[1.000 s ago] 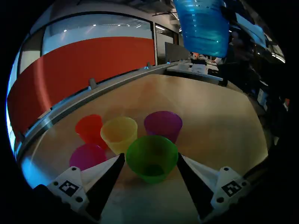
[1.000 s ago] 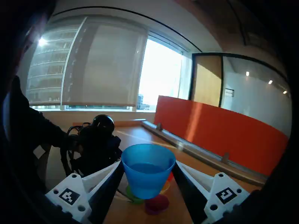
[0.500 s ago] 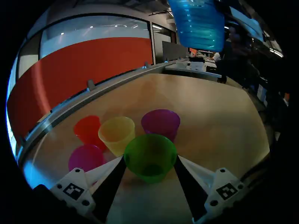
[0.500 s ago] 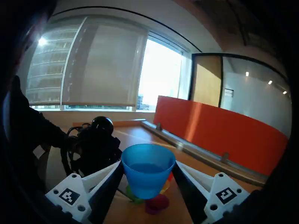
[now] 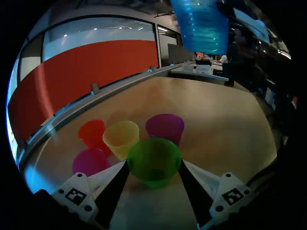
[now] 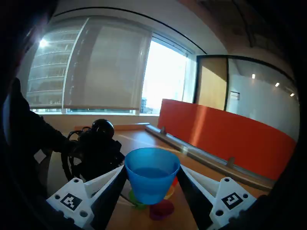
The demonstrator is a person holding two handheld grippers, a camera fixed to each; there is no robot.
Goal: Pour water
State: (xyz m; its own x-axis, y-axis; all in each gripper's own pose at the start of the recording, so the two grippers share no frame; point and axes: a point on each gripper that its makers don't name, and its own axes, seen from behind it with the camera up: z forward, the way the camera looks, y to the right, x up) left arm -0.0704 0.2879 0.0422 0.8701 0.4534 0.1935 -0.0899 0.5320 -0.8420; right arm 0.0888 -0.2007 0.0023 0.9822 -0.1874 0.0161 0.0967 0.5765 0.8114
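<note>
Blue cup (image 5: pixel 200 25) is drifting a touch leftward overhead compared to a second ago; everything else is sitting about the same.

Left gripper view: the left gripper (image 5: pixel 153 173) is clamping the green cup (image 5: pixel 154 163), which is standing on the table (image 5: pixel 222 115) with a finger pressing on each side. Just past the tips, a yellow cup (image 5: pixel 121 138) and a purple cup (image 5: pixel 165 128) are standing side by side. A red cup (image 5: pixel 92 132) and a pink cup (image 5: pixel 90 163) are sitting off to the left.

Right gripper view: the right gripper (image 6: pixel 152 174) is squeezing the blue cup between both fingers, keeping it upright with water inside.
</note>
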